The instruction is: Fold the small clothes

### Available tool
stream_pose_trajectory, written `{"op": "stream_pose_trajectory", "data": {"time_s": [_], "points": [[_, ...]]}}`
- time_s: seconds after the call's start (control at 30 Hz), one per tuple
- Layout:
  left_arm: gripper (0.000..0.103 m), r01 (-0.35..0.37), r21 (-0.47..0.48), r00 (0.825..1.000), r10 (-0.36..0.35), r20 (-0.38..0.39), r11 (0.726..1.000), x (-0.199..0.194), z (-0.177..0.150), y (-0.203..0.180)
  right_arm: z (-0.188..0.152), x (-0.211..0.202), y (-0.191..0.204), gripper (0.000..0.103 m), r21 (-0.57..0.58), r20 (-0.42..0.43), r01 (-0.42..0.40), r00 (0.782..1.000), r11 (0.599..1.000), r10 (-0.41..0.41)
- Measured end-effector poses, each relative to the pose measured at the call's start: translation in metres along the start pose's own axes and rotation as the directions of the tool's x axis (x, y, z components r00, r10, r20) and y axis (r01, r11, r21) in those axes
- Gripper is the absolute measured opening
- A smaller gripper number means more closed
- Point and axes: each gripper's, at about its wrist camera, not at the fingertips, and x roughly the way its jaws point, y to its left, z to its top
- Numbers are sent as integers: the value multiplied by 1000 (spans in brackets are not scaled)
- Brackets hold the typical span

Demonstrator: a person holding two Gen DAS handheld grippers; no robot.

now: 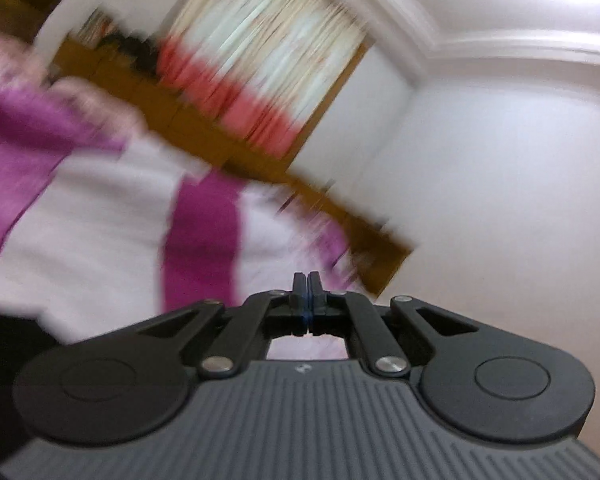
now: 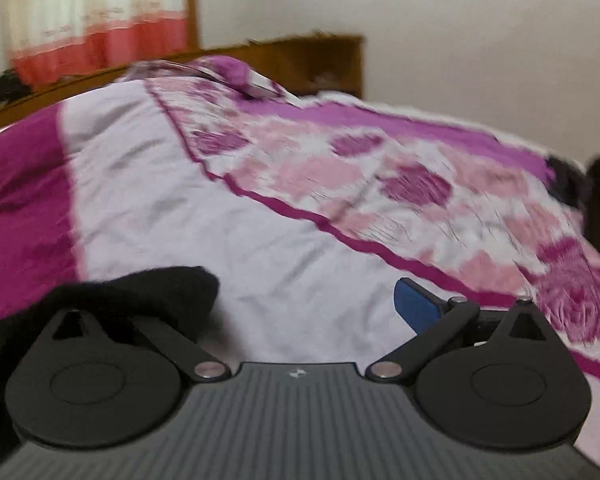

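Black garment (image 2: 140,296) drapes the wide-open right gripper (image 2: 300,304); left gripper (image 1: 307,296) jaws pressed together, empty

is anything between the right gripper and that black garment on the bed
Nothing visible does: the black garment already drapes over the open right gripper on its left finger, on the bedspread.
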Motion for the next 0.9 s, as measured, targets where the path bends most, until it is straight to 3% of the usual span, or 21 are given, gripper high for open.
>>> {"op": "stream_pose_trajectory", "data": {"time_s": [0.03, 0.07, 0.13, 0.23, 0.33, 0.4, 0.5, 0.57, 0.63, 0.73, 0.77, 0.83, 0.9], "points": [[8, -40, -2, 998, 40, -56, 999, 4, -13, 9, -3, 0, 4, 103, -48, 11, 14, 1000, 999, -14], [33, -66, -7, 991, 65, -119, 998, 11, -26, 16, -6, 0, 7, 103, -84, 14, 29, 1000, 996, -28], [65, -75, -65, 972, 59, -227, 995, 26, -54, 27, -13, 4, 7, 103, -108, -15, 43, 999, 993, -45], [66, -22, -184, 941, -42, -337, 983, 60, -89, 41, -17, 14, 0, 103, -66, -101, 38, 994, 997, -45], [67, -120, -232, 928, 26, -371, 965, 95, -108, 55, -19, 21, -8, 103, -32, -145, 14, 989, 999, -19], [71, -159, -336, 924, 20, -383, 928, 109, -119, 68, -20, 25, -12, 103, -25, -164, -1, 986, 1000, -3], [75, -102, -507, 950, -67, -305, 856, 109, -123, 76, -22, 25, -18, 103, -26, -176, -32, 984, 999, 27], [88, -57, -542, 963, -97, -251, 838, 108, -120, 71, -23, 25, -21, 103, -30, -181, -51, 982, 998, 45], [90, -47, -549, 965, -104, -241, 835, 109, -115, 62, -24, 25, -23, 103, -39, -181, -64, 982, 997, 56], [89, -124, -489, 938, -58, -340, 864, 129, -114, 47, -25, 23, -23, 103, -48, -182, -66, 982, 997, 56], [89, -155, -483, 932, -34, -361, 862, 131, -114, 44, -25, 23, -22, 103, -54, -181, -63, 982, 997, 53], [88, -176, -486, 936, -7, -351, 856, 133, -118, 39, -25, 23, -20, 103, -62, -181, -56, 982, 997, 44], [75, -195, -457, 934, 22, -357, 868, 134, -122, 38, -25, 24, -18, 103, -64, -184, -46, 982, 997, 34]]}}
